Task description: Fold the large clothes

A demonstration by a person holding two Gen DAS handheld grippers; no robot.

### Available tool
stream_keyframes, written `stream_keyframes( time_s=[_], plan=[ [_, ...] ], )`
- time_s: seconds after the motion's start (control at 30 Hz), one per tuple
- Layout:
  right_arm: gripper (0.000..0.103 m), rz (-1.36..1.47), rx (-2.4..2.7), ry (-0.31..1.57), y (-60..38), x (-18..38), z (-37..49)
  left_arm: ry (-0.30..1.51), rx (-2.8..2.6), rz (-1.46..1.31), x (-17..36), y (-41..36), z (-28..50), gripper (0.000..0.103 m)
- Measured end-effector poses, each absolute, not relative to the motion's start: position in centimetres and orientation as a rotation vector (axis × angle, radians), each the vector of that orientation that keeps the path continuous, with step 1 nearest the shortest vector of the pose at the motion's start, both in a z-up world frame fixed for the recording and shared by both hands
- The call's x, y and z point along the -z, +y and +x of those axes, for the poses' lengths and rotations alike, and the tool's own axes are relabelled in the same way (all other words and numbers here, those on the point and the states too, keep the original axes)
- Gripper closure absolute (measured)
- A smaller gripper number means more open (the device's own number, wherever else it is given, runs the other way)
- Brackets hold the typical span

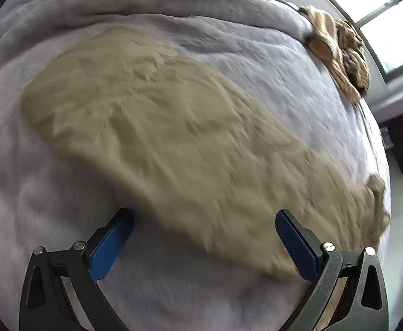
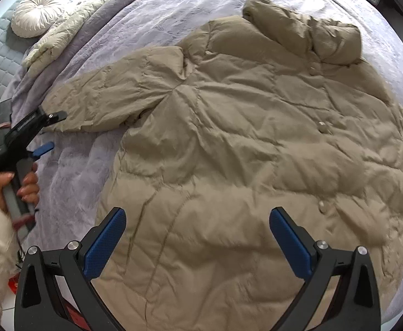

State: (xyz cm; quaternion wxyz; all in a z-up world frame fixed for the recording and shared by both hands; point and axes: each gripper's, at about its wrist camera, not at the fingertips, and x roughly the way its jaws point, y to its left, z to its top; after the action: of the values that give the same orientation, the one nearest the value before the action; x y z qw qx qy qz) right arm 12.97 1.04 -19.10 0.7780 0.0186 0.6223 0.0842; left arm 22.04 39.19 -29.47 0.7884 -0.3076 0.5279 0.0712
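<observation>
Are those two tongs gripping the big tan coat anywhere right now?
No. Both the left tongs and right tongs are open, holding nothing; the coat lies flat on the bed.

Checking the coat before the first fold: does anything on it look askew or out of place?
Mostly flat, but the coat's far sleeve is flopped over the collar instead of lying out sideways like the near sleeve. No damage visible.

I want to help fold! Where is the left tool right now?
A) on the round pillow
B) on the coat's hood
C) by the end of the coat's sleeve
C: the left tool sits open at the cuff of the tan puffer coat, far from the hood.
</observation>
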Motion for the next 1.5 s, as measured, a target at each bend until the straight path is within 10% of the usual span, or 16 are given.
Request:
stream_keyframes(
  time_s=[0.17, 0.33, 0.57, 0.7, 0.8, 1.17, 1.5],
  plan=[
    [0.000, -0.001, -0.208, 1.320, 2.2, 20.7, 15.6, 1.052, -0.235, -0.576, 29.7, 40.3, 24.6, 0.001],
    [0.000, 0.033, -0.249, 1.274, 3.2, 21.5, 18.8, 1.020, -0.180, -0.614, 29.1, 40.9, 25.1, 0.094],
    [0.004, 0.209, -0.270, 1.206, 3.4, 22.3, 23.4, 0.906, -0.127, -0.629, 23.7, 42.2, 24.8, 0.094],
    [0.061, 0.300, -0.320, 1.223, 3.7, 23.8, 24.6, 0.867, -0.079, -0.549, 20.5, 41.0, 24.6, 0.094],
    [0.083, 0.364, -0.395, 1.229, 4.4, 25.2, 25.0, 0.835, -0.031, -0.500, 18.2, 39.6, 24.1, 0.094],
    [0.094, 0.429, -0.463, 1.318, 6.5, 31.2, 25.7, 0.786, 0.322, -0.356, 11.3, 24.6, 24.8, 0.094],
    [0.094, 0.519, -0.260, 1.209, -8.3, 25.3, 20.6, 0.908, 0.532, -0.099, 15.0, 4.2, 24.6, 0.094]
  ],
)
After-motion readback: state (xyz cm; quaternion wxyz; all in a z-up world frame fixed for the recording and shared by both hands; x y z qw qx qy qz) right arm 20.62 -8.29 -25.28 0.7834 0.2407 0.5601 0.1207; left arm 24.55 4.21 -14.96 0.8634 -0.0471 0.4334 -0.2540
